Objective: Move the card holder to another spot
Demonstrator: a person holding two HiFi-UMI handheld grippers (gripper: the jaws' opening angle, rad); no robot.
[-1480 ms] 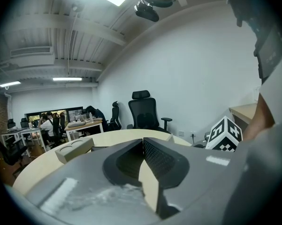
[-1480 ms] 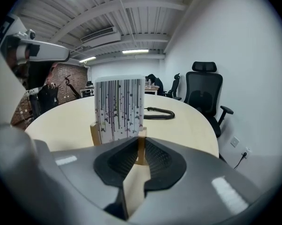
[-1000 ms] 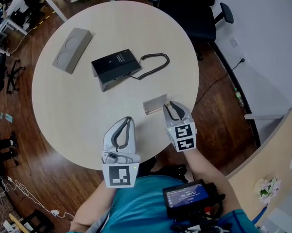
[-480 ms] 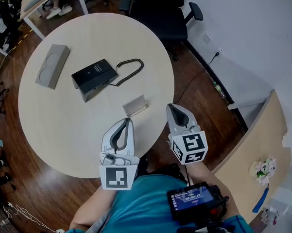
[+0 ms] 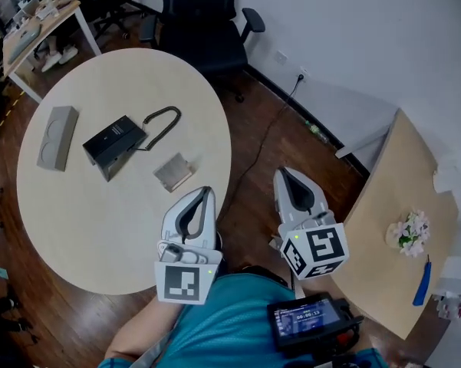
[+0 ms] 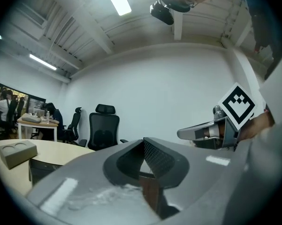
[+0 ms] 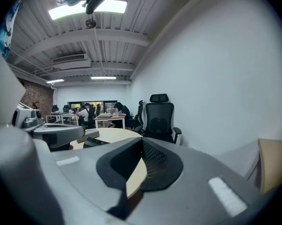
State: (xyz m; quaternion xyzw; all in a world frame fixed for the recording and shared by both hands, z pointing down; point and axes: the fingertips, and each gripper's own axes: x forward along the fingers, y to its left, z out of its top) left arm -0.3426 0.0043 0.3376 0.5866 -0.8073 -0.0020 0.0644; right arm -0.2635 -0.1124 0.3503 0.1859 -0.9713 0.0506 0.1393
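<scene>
The card holder (image 5: 172, 172), a small silvery-grey piece, lies on the round beige table (image 5: 77, 221) to the right of the black desk phone (image 5: 113, 142); nothing touches it. My left gripper (image 5: 205, 194) hangs over the table's near right edge, below and right of the holder, jaws shut and empty (image 6: 143, 142). My right gripper (image 5: 283, 175) is off the table over the wooden floor, well right of the holder, jaws shut with nothing between them (image 7: 141, 142). In the left gripper view the right gripper (image 6: 182, 134) shows at the right.
A grey block with two round hollows (image 5: 56, 137) lies at the table's far left. A black office chair (image 5: 203, 18) stands behind the table. A wooden side table (image 5: 403, 167) at the right carries flowers (image 5: 409, 232) and a blue pen (image 5: 422, 280). A cable runs across the floor (image 5: 265, 140).
The right gripper has pulled away from the card holder, rightwards off the table, and shut. The holder stays on the table. The head view has swung right; the left gripper keeps its place.
</scene>
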